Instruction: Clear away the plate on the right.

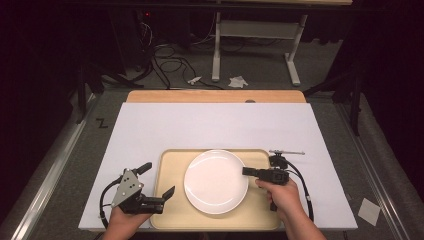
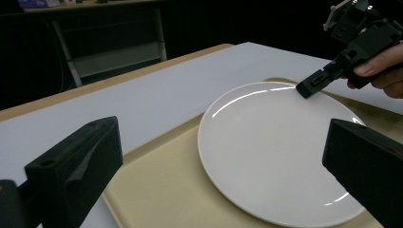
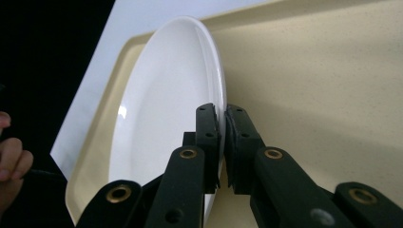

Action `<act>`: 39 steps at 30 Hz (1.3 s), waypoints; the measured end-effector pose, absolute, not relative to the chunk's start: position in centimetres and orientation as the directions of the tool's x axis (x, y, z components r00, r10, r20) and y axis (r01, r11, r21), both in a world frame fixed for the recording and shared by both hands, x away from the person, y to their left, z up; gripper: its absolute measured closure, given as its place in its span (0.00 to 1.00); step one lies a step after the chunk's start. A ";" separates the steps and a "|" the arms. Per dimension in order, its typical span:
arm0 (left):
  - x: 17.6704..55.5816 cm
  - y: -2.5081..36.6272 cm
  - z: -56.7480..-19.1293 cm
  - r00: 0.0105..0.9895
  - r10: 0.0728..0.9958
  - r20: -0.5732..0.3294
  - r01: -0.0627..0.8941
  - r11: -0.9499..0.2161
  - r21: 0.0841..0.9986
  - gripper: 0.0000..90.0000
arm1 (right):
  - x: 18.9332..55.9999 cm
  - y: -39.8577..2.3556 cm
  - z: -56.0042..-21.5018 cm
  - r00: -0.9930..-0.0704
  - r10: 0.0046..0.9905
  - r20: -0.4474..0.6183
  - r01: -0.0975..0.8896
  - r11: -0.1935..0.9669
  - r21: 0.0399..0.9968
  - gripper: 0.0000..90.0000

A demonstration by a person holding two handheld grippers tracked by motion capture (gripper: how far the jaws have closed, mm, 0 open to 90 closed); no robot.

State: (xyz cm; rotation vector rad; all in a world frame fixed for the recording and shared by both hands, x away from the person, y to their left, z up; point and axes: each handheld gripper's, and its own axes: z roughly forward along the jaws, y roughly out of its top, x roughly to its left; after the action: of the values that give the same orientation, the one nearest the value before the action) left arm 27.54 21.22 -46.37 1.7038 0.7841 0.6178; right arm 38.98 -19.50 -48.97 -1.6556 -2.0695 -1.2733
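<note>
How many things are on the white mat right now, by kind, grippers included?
White plate: 1, its rim pinched by the right gripper
Beige tray: 1, under the plate
Grippers: 2, the left gripper open at the tray's left edge
Total: 4

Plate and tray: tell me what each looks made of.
Plate: probably glazed ceramic, maybe melamine; white and glossy, with bright curved glints along its rim. Tray: likely plastic; beige, matte, faintly speckled, with a moulded raised rim and rounded corners.
</note>
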 end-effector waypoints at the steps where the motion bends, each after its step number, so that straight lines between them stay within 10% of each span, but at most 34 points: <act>1: 27.5 21.2 -46.4 0.645 0.764 0.010 0.190 -0.172 0.967 0.00 | 39.0 -19.5 -49.0 -0.353 0.702 0.618 0.872 0.007 0.490 0.96; 29: 27.5 21.3 -46.4 0.648 0.762 0.012 0.188 -0.176 0.966 0.01 | 39.3 -19.7 -50.4 -0.349 0.760 0.548 0.895 0.096 0.436 0.90; 39: 27.7 21.0 -46.5 0.652 0.758 0.013 0.199 -0.188 0.962 0.01 | 39.1 -20.6 -49.0 -0.409 0.713 0.569 0.850 0.071 0.522 0.72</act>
State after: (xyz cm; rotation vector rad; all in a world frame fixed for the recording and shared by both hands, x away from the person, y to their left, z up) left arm 27.66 21.03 -46.47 1.7236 0.7810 0.6070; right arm 39.07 -20.59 -49.00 -1.6059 -2.1733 -1.2522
